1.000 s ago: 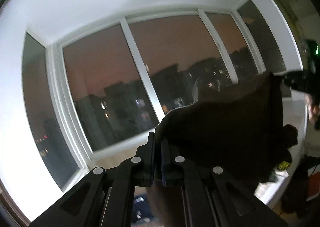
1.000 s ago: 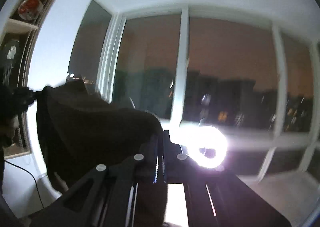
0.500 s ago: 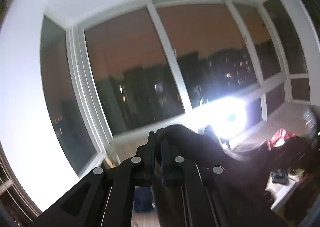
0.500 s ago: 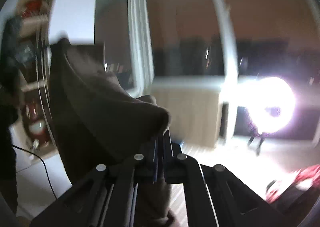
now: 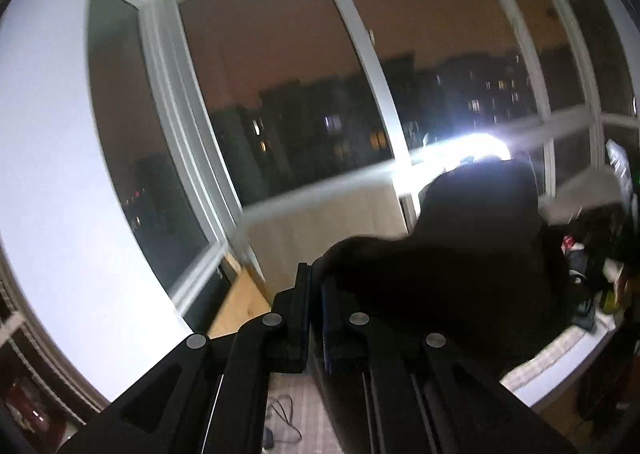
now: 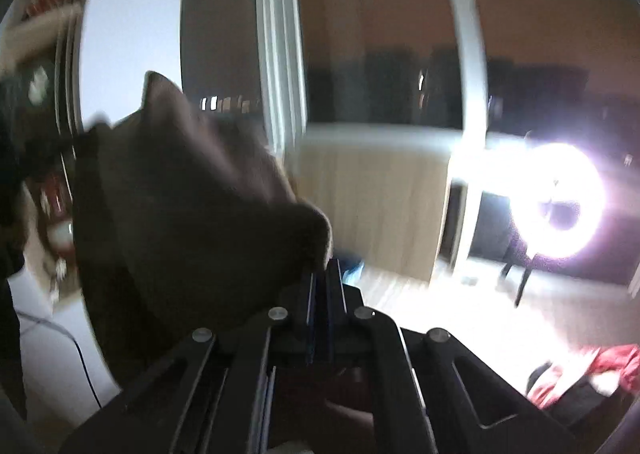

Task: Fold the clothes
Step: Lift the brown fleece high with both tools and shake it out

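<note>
A dark brown garment (image 5: 460, 262) hangs in the air, held by both grippers. My left gripper (image 5: 316, 274) is shut on one edge of it, and the cloth spreads to the right. My right gripper (image 6: 324, 270) is shut on another edge, and the garment (image 6: 188, 214) spreads to the left and hangs down. The frames are blurred by motion. The lower part of the garment is hidden behind the gripper bodies.
Large windows (image 5: 280, 94) show a night skyline. A bright ring light (image 6: 560, 202) stands on the floor at the right. A white bed or table edge (image 5: 560, 366) lies low right with a pile of clothes (image 5: 592, 254). A red garment (image 6: 612, 370) lies low right. Shelves (image 6: 44, 54) stand left.
Both grippers have tilted down from ceiling and windows toward the floor, carrying the garment. The ring light and floor have come into view.
</note>
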A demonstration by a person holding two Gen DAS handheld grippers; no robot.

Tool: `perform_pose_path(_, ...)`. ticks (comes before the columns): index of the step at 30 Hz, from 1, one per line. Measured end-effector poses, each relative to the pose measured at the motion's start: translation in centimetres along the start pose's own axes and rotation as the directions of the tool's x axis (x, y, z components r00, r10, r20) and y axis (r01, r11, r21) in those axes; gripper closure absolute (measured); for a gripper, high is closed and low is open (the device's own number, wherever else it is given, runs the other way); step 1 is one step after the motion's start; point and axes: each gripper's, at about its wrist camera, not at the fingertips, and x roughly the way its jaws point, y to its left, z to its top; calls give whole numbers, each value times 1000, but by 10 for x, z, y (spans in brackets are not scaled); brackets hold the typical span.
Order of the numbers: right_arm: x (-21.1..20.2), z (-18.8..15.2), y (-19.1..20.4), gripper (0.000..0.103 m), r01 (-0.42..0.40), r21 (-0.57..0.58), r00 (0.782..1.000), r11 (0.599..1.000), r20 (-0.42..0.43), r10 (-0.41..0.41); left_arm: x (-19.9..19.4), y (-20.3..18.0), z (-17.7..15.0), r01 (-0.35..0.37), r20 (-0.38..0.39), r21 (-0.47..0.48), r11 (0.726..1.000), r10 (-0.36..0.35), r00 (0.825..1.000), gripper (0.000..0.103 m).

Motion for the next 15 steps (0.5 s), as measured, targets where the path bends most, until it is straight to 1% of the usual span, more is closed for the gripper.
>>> perform_pose_path(1, -4, 3, 0, 99, -2, -10, 1000, 1000, 4, 2, 7, -1, 2, 7, -5, -13, 1000, -7, 1000, 99)
perform_pose_path(2, -16, 9, -1, 99, -1, -21, 1000, 1000, 29, 2, 5, 1, 7, -1, 10, -19, 1000, 1, 1000, 99)
perform_pose_path(4, -49, 23, -4, 99, 19, -40, 993, 999, 116, -14, 1, 4, 17, -17, 39, -32, 999, 18, 999, 99)
perform_pose_path(5, -65, 24, -9, 99, 22, -34, 987, 999, 159, -17, -2, 6, 22, -25, 56, -37, 999, 27, 998, 99)
perform_pose_path(7, -92, 20, -22, 99, 16, -6, 971, 1000, 241, -14, -25, 8, 29, -35, 127, -16, 999, 36, 991, 99)
perform_pose_path(8, -105, 18, -28, 99, 12, 8, 960, 1000, 281, -14, -30, 9, 27, 1, 149, -35, 999, 4, 989, 98)
perform_pose_path(9, -99, 10, -32, 99, 10, 28, 960, 1000, 278, -17, -34, 9, 26, 37, 168, -50, 998, -28, 985, 98)
perform_pose_path(10, -71, 1, -31, 99, 3, 43, 978, 999, 210, -12, -24, 3, 22, 60, 155, -46, 997, -53, 987, 99)
perform_pose_path(11, -37, -5, -29, 99, -8, 53, 993, 999, 115, 2, -4, -7, 18, 39, 100, -28, 999, -36, 994, 99)
perform_pose_path(12, -12, -8, -27, 99, -20, 61, 999, 998, 49, 17, 15, -16, 15, 20, 47, -12, 1000, -19, 999, 99)
perform_pose_path(13, 7, -8, -25, 99, -33, 67, 999, 997, 6, 33, 33, -22, 15, 31, 4, -16, 999, -31, 999, 99)
perform_pose_path(14, 11, -2, -24, 99, -34, 61, 999, 998, 2, 34, 44, -25, 16, 55, -18, -23, 998, -56, 998, 99)
perform_pose_path(15, 5, 8, -24, 99, -25, 47, 999, 999, 29, 24, 50, -26, 16, 74, -34, -24, 997, -75, 997, 99)
